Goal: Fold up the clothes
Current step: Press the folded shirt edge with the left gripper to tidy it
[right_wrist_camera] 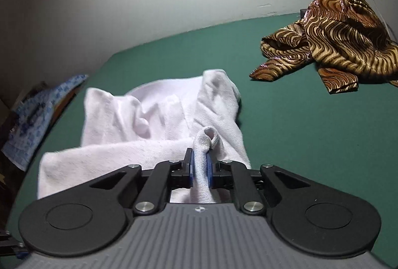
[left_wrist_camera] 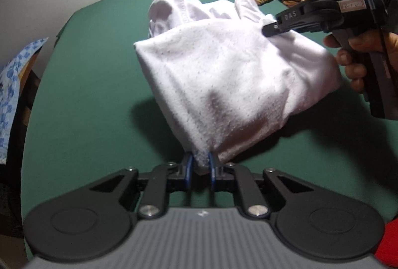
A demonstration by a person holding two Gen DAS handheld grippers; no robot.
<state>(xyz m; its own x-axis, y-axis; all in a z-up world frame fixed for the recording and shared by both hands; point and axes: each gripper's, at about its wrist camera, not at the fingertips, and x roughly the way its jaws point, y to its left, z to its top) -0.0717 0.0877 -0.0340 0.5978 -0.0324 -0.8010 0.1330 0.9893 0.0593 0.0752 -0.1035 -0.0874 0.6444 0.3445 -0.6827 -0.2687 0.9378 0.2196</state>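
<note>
Over green worktop [left_wrist_camera: 87, 94], white garment [left_wrist_camera: 223, 75] hangs lifted btwn both tools. L tool [left_wrist_camera: 200, 164] clamped on its near corner; R tool [right_wrist_camera: 199, 167] pinched tight on another bunched edge, w/ a hand [left_wrist_camera: 360, 57] on its grip. Far end of garment rests on worktop. Gold-brown striped cloth [right_wrist_camera: 330, 45] lies apart near wall; blue floral fabric [left_wrist_camera: 15, 94] off worktop's left edge.

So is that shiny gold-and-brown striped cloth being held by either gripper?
No, the gold-and-brown striped cloth lies alone on the green table.
</note>
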